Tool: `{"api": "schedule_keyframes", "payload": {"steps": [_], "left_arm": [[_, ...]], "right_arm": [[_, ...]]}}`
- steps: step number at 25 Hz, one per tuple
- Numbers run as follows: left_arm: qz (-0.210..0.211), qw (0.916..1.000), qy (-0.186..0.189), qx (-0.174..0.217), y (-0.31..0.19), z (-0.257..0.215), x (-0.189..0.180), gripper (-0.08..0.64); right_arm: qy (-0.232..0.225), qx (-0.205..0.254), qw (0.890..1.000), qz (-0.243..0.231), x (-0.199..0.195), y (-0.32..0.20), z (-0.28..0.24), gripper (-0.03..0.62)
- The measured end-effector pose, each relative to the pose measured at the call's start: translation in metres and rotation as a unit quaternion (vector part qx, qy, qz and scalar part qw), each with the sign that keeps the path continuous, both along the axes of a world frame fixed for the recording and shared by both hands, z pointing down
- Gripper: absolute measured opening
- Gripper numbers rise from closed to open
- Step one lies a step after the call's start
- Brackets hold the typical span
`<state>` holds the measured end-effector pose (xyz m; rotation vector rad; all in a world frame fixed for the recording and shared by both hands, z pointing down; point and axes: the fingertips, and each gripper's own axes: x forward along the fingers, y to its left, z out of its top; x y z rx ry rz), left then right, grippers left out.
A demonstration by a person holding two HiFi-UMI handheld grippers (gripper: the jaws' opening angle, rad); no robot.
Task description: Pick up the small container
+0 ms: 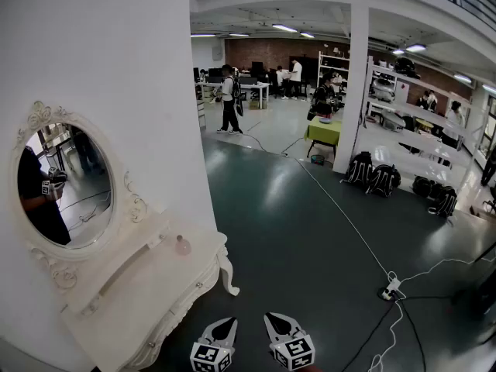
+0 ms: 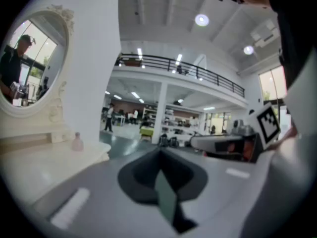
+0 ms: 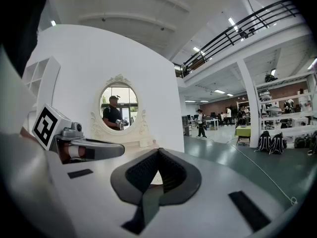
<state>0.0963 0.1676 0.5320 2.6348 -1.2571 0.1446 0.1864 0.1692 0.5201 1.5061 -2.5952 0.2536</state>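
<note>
The small container point(image 1: 183, 245) is a pale pink bottle standing upright near the right end of the white vanity table point(image 1: 132, 301). It also shows in the left gripper view as the small container point(image 2: 77, 142), on the tabletop at the far left. My left gripper point(image 1: 229, 322) and right gripper point(image 1: 273, 317) are side by side at the bottom of the head view, over the dark floor to the right of the table and well short of the bottle. Both are shut with nothing between their jaws: left gripper point(image 2: 159, 153), right gripper point(image 3: 157, 153).
An oval mirror point(image 1: 65, 184) in an ornate white frame stands on the vanity against a white wall point(image 1: 116, 68). A curved table leg point(image 1: 229, 277) sticks out toward the floor. Cables and a plug point(image 1: 387, 291) lie on the floor to the right. Backpacks point(image 1: 372, 175) and people are far off.
</note>
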Motion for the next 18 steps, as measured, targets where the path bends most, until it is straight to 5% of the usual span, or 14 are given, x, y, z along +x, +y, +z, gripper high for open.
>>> {"api": "schedule_keyframes", "payload": {"steps": [18], "left_arm": [[-0.014,0.9999,-0.005,0.006,0.007,-0.007,-0.037,0.008]], "right_arm": [[-0.003,0.007,1.0,0.005,-0.029,0.0,-0.01,0.006]]}}
